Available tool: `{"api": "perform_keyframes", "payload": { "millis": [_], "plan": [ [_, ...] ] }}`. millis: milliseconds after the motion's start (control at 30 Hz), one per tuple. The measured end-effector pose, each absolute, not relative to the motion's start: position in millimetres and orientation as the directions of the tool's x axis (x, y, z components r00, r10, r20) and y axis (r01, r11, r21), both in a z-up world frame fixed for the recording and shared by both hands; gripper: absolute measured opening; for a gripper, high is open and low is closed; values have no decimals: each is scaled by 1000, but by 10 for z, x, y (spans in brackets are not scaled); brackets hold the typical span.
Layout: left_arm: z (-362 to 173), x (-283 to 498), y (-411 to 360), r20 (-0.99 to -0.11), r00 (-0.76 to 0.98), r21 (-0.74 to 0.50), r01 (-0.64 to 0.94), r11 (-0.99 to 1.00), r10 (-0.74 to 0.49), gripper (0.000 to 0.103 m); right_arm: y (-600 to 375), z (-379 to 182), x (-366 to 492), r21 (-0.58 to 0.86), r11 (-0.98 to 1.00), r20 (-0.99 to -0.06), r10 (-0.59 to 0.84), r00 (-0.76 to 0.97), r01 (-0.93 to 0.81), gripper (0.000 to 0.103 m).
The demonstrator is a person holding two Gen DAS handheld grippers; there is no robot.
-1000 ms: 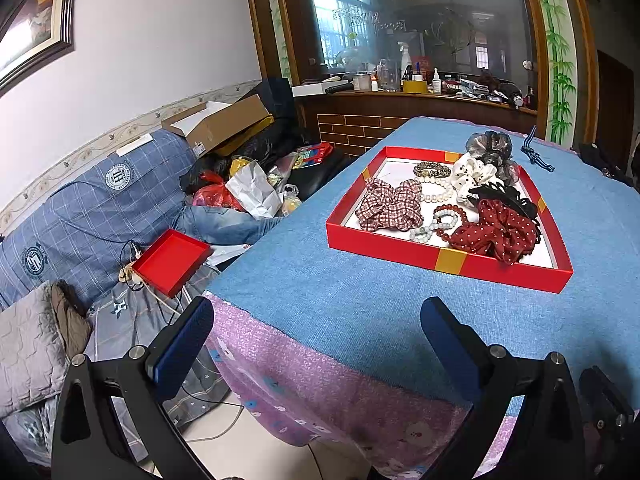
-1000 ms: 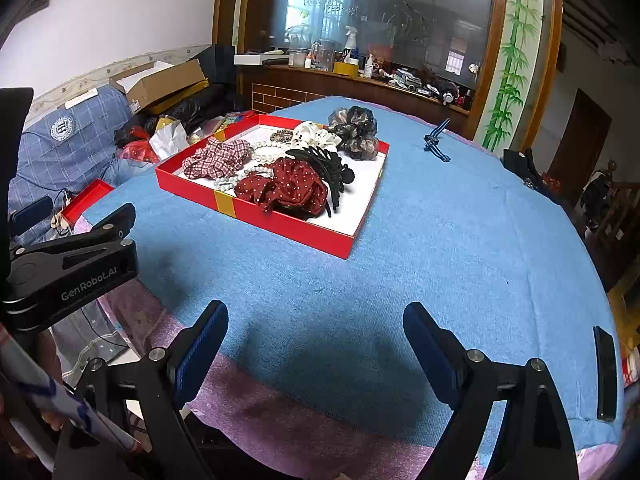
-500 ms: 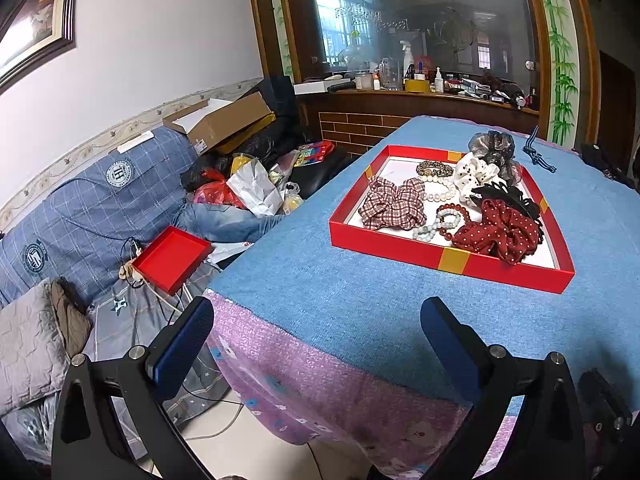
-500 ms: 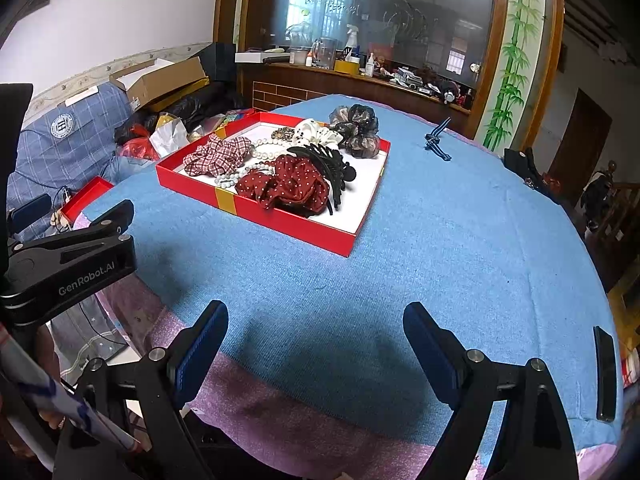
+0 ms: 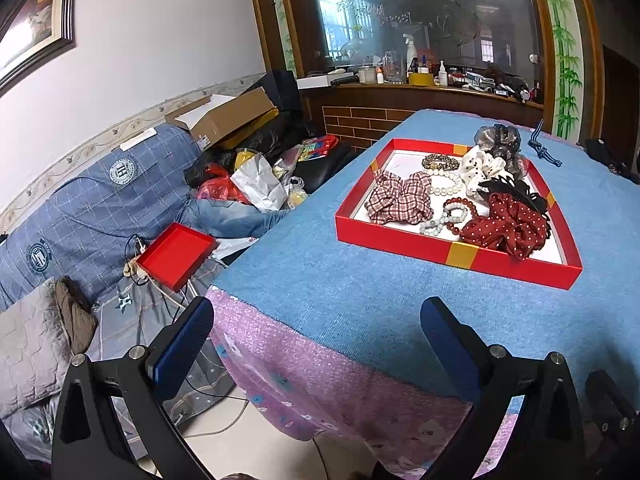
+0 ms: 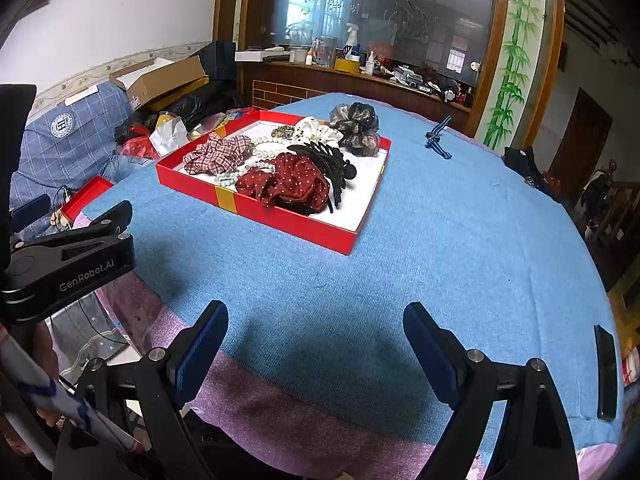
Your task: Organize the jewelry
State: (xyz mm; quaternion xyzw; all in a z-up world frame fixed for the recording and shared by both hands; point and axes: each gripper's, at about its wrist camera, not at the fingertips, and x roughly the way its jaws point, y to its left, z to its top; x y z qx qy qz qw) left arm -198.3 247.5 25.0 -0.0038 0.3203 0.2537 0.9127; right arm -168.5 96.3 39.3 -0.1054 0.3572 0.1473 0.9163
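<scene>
Both tongs, left gripper (image 5: 316, 336) and right gripper (image 6: 316, 340), spread and empty; I've drifted slightly nearer the red tray (image 5: 452, 254). Scrunchies and beads lie inside the tray; blue hair tie (image 6: 437, 141) beyond it.

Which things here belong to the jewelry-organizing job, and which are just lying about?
Job:
red tray
plaid scrunchie
red dotted scrunchie
black claw clip
pearl bracelet
both open grippers: left, right

Lying about:
cardboard box
small red lid
blue cord
</scene>
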Motion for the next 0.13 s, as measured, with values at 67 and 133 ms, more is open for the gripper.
{"api": "perform_keyframes", "payload": {
  "millis": [67, 133],
  "plan": [
    [252, -1994, 2470, -582, 655, 173, -479, 860, 482, 103, 960, 390, -1687, -86, 935, -687, 195, 700, -345, 92],
    [250, -1979, 2459, -581, 652, 185, -478, 859, 488, 103, 951, 386, -1686, -81, 936, -688, 196, 699, -342, 92]
  ]
}}
